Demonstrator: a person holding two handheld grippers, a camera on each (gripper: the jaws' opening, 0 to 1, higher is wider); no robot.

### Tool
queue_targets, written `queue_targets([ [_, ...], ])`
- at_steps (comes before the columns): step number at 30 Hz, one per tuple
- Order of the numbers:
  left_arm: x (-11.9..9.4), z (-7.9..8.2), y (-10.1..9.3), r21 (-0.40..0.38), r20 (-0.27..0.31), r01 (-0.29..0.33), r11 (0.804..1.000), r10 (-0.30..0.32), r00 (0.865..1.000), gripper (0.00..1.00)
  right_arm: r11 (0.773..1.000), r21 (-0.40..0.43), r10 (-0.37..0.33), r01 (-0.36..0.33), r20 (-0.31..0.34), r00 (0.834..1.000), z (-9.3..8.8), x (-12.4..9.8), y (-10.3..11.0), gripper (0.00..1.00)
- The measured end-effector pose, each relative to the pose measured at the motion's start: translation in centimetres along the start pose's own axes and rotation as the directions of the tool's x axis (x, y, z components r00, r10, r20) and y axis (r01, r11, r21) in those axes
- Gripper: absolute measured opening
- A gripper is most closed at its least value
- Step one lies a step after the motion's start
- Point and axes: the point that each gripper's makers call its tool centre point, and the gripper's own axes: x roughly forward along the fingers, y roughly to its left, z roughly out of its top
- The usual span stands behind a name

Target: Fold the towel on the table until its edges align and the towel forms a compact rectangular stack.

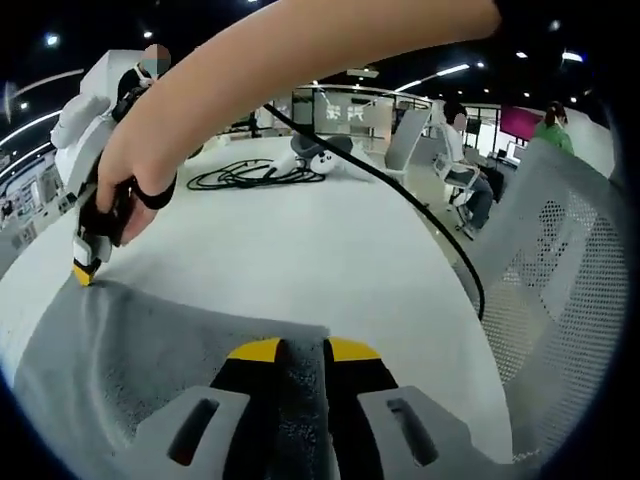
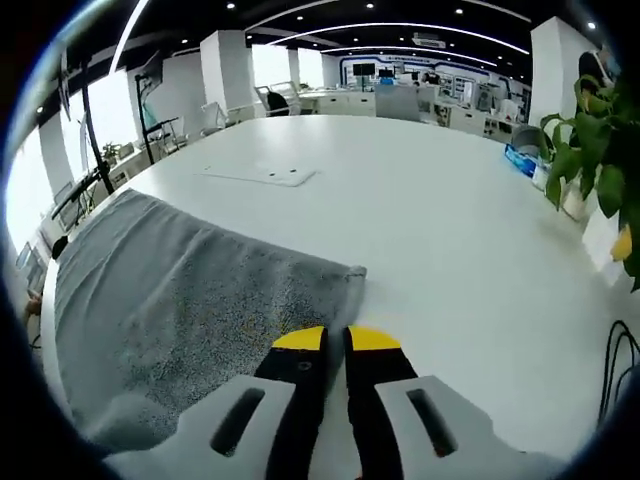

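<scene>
Currently both claws, left claw (image 1: 303,350) and right claw (image 2: 335,340), sit clamped on the grey terry towel (image 2: 170,290) over the white tabletop (image 2: 420,200); uneven pull risks misaligned edges.

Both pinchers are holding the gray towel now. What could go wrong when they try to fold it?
1. The left gripper pinches only the towel edge with its yellow fingers, so the cloth could slip out mid-fold.
2. The right gripper also grips near an edge; if one hand lifts faster, the edges may land crooked.
3. A black cable trails over the table and might drag across the towel.
</scene>
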Motion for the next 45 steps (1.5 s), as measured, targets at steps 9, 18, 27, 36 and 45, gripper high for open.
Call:
queue_targets([
  [9, 0.1, 0.1, 0.5, -0.023, -0.003, 0.006, 1.000, -0.006, 1.000, 0.08, 0.999, 0.041, -0.006, 0.006, 0.004, 1.000, 0.0, -0.2, 0.0, 0.00],
  [18, -1.0, 0.9, 0.3, -0.057, 0.000, 0.003, 0.998, -0.003, 1.000, 0.06, 0.998, 0.065, -0.005, 0.004, 0.011, 1.000, 0.3, -1.0, 0.0, 0.00],
  [27, -2.5, 2.4, 0.1, -0.052, 0.018, -0.015, 0.999, 0.016, 1.000, 0.06, 0.994, 0.108, 0.000, -0.004, 0.032, 0.999, 1.5, -2.1, 0.6, 0.00],
  [36, -4.3, 3.9, 0.1, -0.060, 0.043, -0.045, 0.997, 0.048, 0.998, 0.06, 0.986, 0.165, -0.005, -0.004, 0.055, 0.998, 2.8, -3.4, 1.3, 0.00],
  [45, -5.1, 5.6, -0.2, -0.047, 0.058, -0.067, 0.997, 0.070, 0.996, 0.06, 0.988, 0.157, -0.015, 0.001, 0.085, 0.996, 4.2, -4.9, 1.4, 0.00],
])
